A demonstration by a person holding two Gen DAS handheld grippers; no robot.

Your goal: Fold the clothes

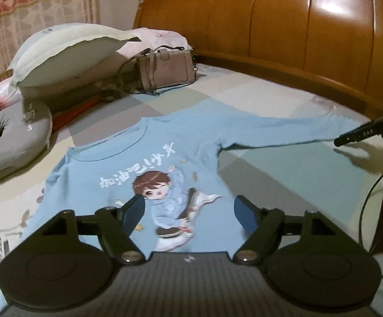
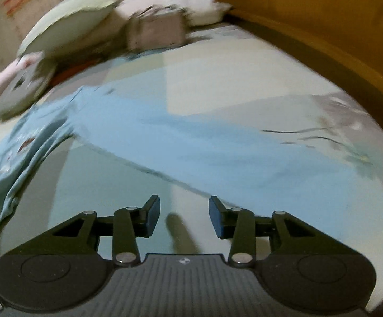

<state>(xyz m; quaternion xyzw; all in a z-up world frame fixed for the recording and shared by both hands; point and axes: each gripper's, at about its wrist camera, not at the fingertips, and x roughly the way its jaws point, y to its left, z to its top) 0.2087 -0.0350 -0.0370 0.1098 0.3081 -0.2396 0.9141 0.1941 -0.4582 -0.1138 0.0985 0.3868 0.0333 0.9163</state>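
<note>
- A light blue long-sleeved shirt lies flat on a patchwork bedsheet, one sleeve stretched sideways.
- The left gripper hovers over the shirt's cartoon print, jaws spread, holding nothing.
- The right gripper hovers beside the sleeve, jaws apart, empty.
- A handbag and pillows sit near the wooden headboard.

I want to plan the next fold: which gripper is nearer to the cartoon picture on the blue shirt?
Left. The left gripper hangs open right above the cartoon picture on the blue shirt. The right gripper is open out by the spread sleeve, well away from it.
</note>
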